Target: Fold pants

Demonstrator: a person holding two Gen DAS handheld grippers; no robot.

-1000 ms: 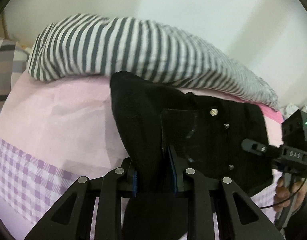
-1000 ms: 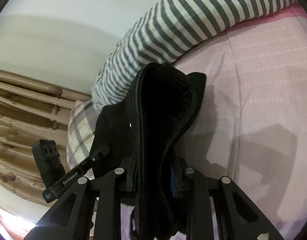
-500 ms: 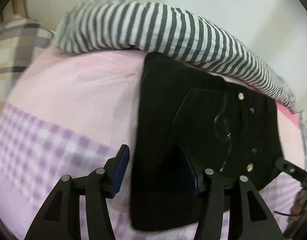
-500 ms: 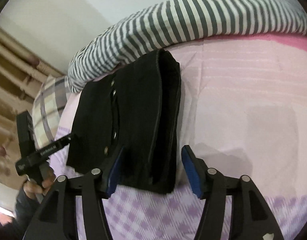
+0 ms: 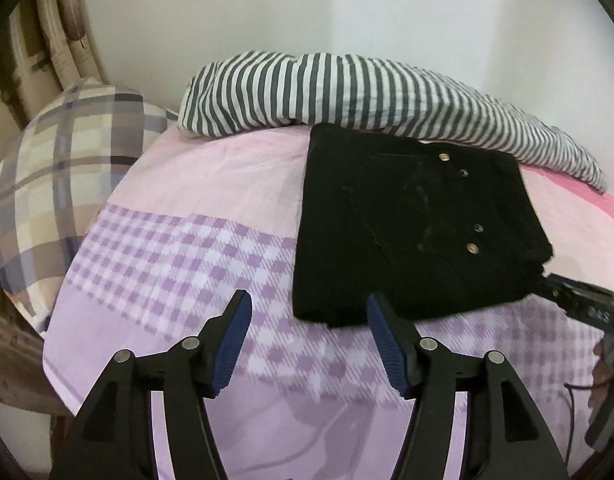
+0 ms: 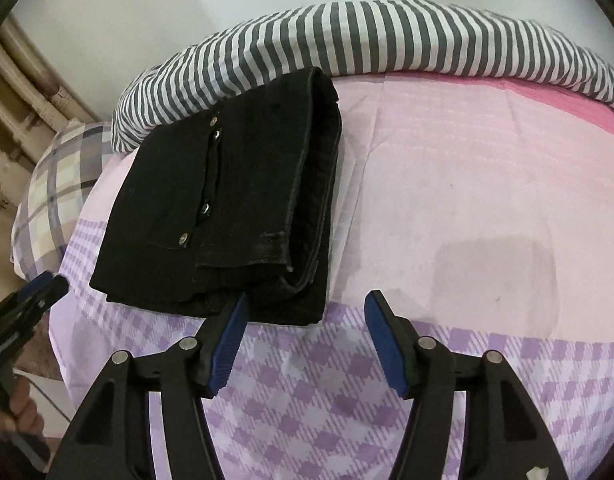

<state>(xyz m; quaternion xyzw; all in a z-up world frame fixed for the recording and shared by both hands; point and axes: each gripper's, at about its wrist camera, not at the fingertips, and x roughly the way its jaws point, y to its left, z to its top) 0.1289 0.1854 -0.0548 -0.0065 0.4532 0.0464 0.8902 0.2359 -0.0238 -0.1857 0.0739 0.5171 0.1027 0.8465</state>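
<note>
With the folded black pants (image 5: 411, 224) lying on the bed (image 5: 179, 248) at my one o'clock, I hold my left claw (image 5: 309, 338) and right claw (image 6: 305, 336) wide and empty, backing straight off so the seemingly tidy stack stays undisturbed.

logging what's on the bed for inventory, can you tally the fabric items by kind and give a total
folded black pants: 1
grey-and-white striped duvet: 1
plaid pillow: 1
pink and purple checked bedsheet: 1
total: 4
</note>
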